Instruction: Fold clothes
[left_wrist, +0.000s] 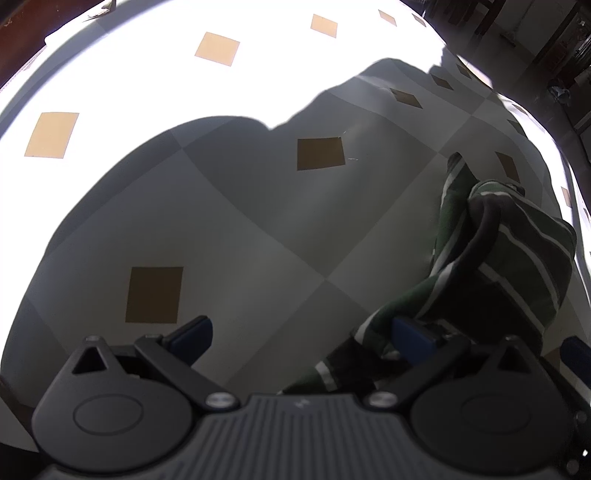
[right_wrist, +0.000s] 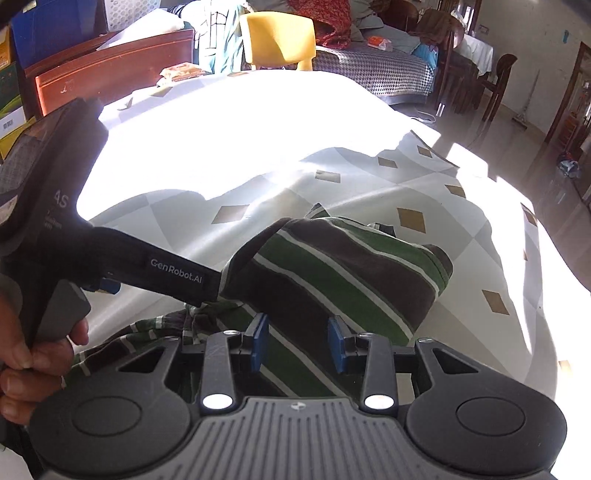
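A green, brown and white striped garment (right_wrist: 332, 269) lies bunched on a bed with a grey-and-white checked sheet (right_wrist: 369, 184). In the left wrist view the garment (left_wrist: 509, 251) is at the right. My left gripper (left_wrist: 299, 336) is open wide; its right finger pad (left_wrist: 410, 332) touches the cloth's edge, its left pad (left_wrist: 192, 332) is over bare sheet. My right gripper (right_wrist: 297, 343) is open, its blue pads on either side of a fold of the garment without pinching it. The left gripper's body (right_wrist: 110, 251) shows at the left of the right wrist view, its tip at the cloth.
Bright sunlight washes out the far half of the sheet (left_wrist: 147, 74). A yellow chair (right_wrist: 280, 37), a wooden headboard (right_wrist: 110, 74), a couch (right_wrist: 376, 66) and wooden chairs (right_wrist: 498, 77) stand beyond the bed. Bare floor (right_wrist: 517, 147) lies to the right.
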